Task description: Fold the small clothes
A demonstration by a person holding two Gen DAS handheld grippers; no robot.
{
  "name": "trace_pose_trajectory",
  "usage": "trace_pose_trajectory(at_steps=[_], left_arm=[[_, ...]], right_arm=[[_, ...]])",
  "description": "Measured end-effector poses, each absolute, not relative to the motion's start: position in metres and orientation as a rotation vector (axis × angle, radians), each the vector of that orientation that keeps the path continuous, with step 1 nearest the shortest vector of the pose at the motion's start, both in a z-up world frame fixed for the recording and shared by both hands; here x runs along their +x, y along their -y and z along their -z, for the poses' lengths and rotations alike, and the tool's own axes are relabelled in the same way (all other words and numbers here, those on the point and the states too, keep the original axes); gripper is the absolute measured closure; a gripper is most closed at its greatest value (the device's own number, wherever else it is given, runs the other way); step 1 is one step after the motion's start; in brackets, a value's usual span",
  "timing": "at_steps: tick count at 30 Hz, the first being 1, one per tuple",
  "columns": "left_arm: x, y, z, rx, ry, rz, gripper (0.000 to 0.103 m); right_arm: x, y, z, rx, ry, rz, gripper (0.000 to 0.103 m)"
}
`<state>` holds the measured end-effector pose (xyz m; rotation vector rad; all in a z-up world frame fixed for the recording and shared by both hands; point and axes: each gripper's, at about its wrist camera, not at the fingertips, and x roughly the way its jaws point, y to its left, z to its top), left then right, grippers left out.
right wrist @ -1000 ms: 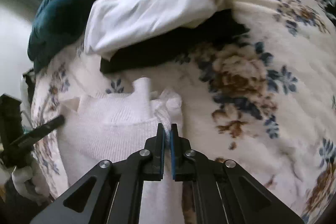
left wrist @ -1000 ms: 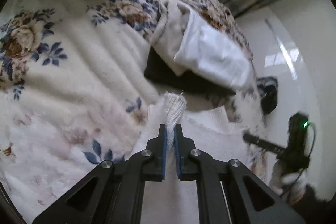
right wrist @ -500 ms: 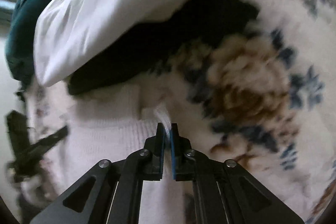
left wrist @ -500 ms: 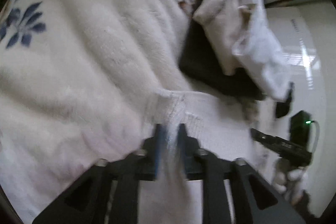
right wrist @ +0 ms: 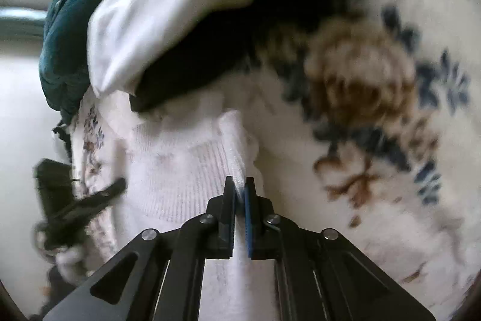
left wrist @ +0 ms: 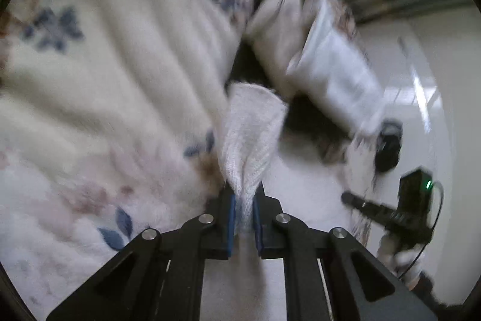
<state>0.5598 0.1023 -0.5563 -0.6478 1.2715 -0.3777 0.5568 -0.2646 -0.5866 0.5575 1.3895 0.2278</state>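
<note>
White ribbed knit, soft and a little fuzzy, is what both grippers have hold of: a small sweater (right wrist: 180,170) lying on the bed near its edge. The left gripper (left wrist: 243,211) is closing, its blue pads pinching a bunched fold of the knit that fans upward out of the jaws like a rounded flap. The right gripper (right wrist: 239,200) is clamped almost fully together on a thin ridge of the same sweater, close to what looks like its ribbed neckline.

The sweater rests on a thick plush blanket (left wrist: 105,98), cream with navy leaves and tan-brown roses, its pile showing long soft ridges. Just beyond the sweater lies a heap of other laundry: a smooth white cloth (right wrist: 180,14) draped over a dark, nearly black garment (right wrist: 210,50), touching the sweater's far edge. A deep teal fabric bundle (right wrist: 66,29) sits behind that pile. Much of both views is blurred. A glossy pale floor (left wrist: 427,98) shows past the bed's edge.
</note>
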Motion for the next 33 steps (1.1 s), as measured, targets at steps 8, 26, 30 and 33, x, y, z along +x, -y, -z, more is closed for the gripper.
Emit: trace_pose_trajectory(at_steps=[8, 26, 30, 33], left_arm=[[0.593, -0.117, 0.621, -0.587, -1.427, 0.262, 0.096], [0.449, -0.152, 0.532, -0.884, -1.256, 0.303, 0.025], [0.375, -0.138, 0.553, -1.072, -1.289, 0.259, 0.025], [0.351, -0.119, 0.580, -1.180, -1.318, 0.218, 0.024]], right_arm=[[0.588, 0.282, 0.609, 0.588, -1.384, -0.076, 0.100], [0.509, 0.318, 0.602, 0.750, -1.496, -0.332, 0.016], [0.474, 0.319, 0.608, 0.759, -1.573, -0.420, 0.007], [0.471, 0.307, 0.630, 0.802, -1.611, -0.501, 0.005]])
